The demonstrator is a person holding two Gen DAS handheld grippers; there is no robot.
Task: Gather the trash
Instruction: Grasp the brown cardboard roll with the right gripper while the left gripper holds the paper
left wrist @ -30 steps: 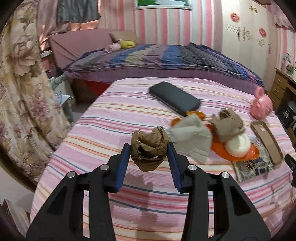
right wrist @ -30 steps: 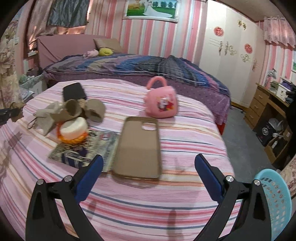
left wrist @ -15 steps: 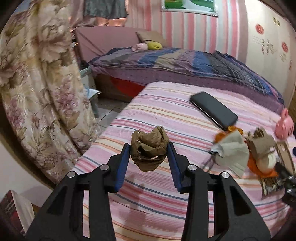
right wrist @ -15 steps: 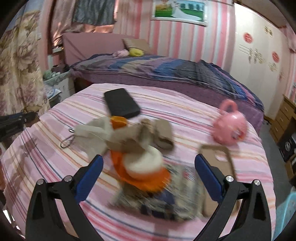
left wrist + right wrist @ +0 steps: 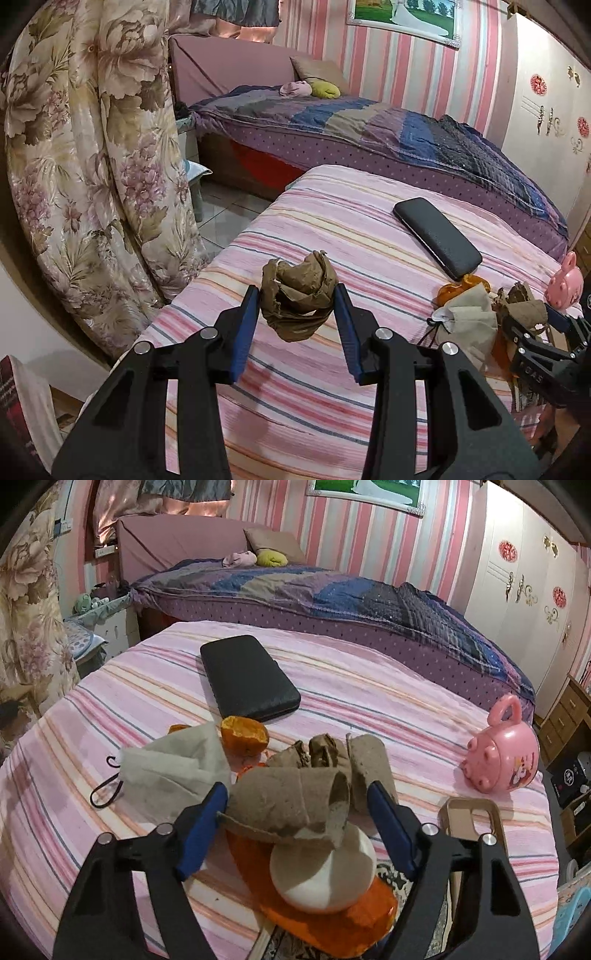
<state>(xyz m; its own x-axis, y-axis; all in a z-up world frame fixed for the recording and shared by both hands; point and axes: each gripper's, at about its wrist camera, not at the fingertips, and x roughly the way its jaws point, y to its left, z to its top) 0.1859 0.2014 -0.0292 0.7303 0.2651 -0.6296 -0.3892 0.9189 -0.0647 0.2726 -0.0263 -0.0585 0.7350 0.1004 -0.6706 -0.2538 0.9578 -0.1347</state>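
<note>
My left gripper (image 5: 297,325) is shut on a crumpled brown paper wad (image 5: 298,295), held above the pink striped bedspread (image 5: 332,229) near its left edge. My right gripper (image 5: 297,823) is open around a brown cardboard tube (image 5: 291,799); its jaws stand on either side, with a small gap on the right. The tube lies in a trash pile with a second tube (image 5: 371,764), a grey face mask (image 5: 173,771), orange peel (image 5: 243,733) and a white round lump (image 5: 325,871) on an orange wrapper (image 5: 332,923). The right gripper also shows in the left wrist view (image 5: 543,325).
A black phone case (image 5: 247,679) lies beyond the pile. A pink pig-shaped toy (image 5: 502,757) and a tan phone case (image 5: 472,823) lie at the right. A floral curtain (image 5: 92,166) hangs left of the bed. A purple-covered bed (image 5: 332,594) stands behind.
My left gripper has carried the paper wad left toward the bed's edge. My right gripper has moved left from the tan phone case to the trash pile and narrowed around the cardboard tube.
</note>
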